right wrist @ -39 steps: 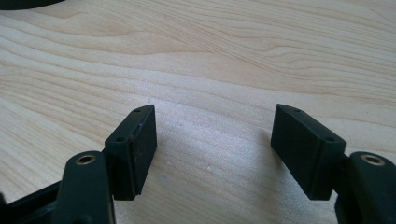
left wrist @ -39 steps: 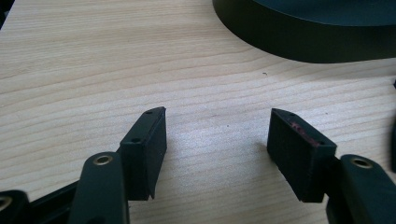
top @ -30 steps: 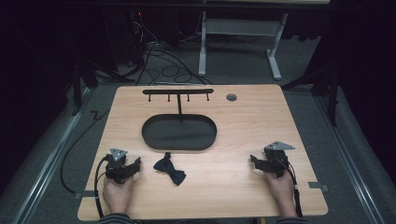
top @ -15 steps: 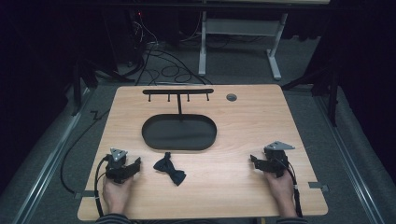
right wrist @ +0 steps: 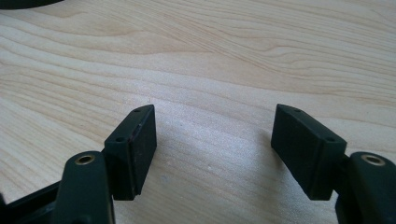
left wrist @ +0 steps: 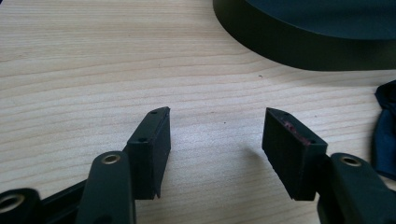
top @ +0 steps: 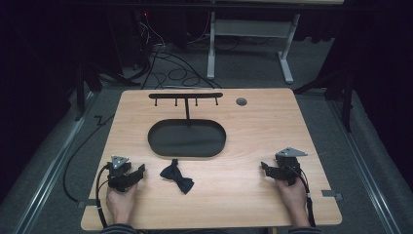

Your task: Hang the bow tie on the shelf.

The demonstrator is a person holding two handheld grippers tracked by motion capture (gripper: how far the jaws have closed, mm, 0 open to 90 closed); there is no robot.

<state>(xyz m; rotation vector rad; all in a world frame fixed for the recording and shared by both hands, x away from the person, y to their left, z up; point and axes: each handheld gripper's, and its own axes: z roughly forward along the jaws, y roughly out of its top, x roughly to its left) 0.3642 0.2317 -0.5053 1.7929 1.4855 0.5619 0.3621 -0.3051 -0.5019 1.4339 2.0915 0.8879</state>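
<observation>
Tongs on the left [top: 138, 173] stand wide with nothing between them, jaws just eased slightly inward; the bow tie [top: 177, 176] lies just right of them, long axis slanting toward the bench [top: 272, 122] front, near the oval tray [top: 187, 139]. Right tongs [top: 265, 168] gape empty, well apart. Left gripper view catches the bow tie's navy edge [left wrist: 385, 130].

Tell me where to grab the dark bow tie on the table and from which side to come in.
Grip the bow tie at its narrow centre knot, coming from above with the left hand-held gripper, probably the nearer one. The tie lies flat and slanted, wings spreading from the pinched middle, so jaws set across the knot should fit; the floppy wings would likely slip.
</observation>
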